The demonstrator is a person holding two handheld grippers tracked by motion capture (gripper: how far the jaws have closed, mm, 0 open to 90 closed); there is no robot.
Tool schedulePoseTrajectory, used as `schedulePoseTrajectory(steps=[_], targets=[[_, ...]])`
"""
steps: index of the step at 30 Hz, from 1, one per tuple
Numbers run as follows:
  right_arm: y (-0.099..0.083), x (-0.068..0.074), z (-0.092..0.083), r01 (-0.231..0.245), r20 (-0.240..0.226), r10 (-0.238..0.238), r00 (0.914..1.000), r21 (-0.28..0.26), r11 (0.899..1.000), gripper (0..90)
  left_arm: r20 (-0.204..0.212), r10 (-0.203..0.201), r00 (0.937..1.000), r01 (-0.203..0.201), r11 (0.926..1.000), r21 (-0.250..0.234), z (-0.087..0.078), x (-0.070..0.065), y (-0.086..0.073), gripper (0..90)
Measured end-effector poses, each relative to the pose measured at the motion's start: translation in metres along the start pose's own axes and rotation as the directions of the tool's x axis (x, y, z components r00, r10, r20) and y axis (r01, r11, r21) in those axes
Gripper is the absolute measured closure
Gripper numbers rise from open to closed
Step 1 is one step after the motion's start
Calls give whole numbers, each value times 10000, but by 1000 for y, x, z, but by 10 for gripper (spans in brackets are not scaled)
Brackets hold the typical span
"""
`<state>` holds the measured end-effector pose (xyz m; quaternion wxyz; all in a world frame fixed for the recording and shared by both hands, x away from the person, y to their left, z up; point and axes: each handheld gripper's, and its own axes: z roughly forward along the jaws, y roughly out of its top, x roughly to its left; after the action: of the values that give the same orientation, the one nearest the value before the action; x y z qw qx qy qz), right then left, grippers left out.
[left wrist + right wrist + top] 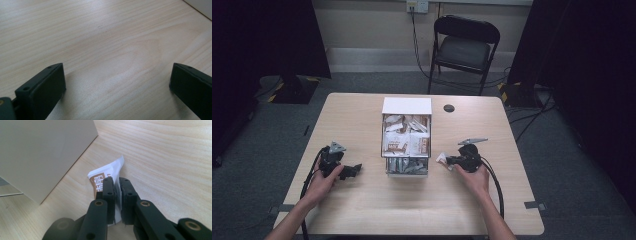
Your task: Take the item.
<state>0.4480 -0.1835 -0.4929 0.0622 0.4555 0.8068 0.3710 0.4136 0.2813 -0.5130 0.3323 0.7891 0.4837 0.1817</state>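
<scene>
The right gripper (117, 182) has its jaws nearly together, clamped on one white sachet (106, 173) with brown print. The sachet lies between the pads just above the table (362, 210), beside the right wall of the white box (407, 106). Its long axis runs along the jaws, with its free end pointing away from the gripper toward the box. The left gripper (117, 80) rests low over bare wood, well left of the box, with its jaws wide apart and nothing between them. Count: two grippers, one held sachet, one box holding many sachets, too many to number. One folding chair (465, 47) stands beyond the table.
</scene>
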Motion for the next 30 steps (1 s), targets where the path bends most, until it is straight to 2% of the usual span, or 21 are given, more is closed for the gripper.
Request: schedulePoseTrajectory(steps=[10,13,15,18,20,23,28,30], targets=[[1,-2,-1,-145,424,150,9990,-126,9998,684,8,-12,10000,12,10000,2,0,0,0,0],[0,-4,-2,-316,708,327,9970,-169,9994,559,4,-9,10000,9,10000,-4,0,0,0,0],[0,-5,-3,-429,644,446,9969,-270,9987,538,8,-14,10000,14,10000,-4,0,0,0,0],[1,-5,-4,-347,488,371,9981,-499,9982,466,-2,2,10000,-2,10000,-1,0,0,0,0],[1,-5,-4,-327,516,357,9980,-566,9979,387,0,3,10000,-3,10000,-1,0,0,0,0],[1,-5,-2,-417,641,448,9969,-499,9979,315,8,-14,10000,14,10000,0,0,0,0,0],[2,-5,-5,-427,679,476,9966,-710,9966,264,7,-8,10000,8,10000,-2,0,0,0,0],[3,-4,-8,-353,884,416,9952,-717,9968,238,0,4,10000,-4,10000,1,0,0,0,0]])
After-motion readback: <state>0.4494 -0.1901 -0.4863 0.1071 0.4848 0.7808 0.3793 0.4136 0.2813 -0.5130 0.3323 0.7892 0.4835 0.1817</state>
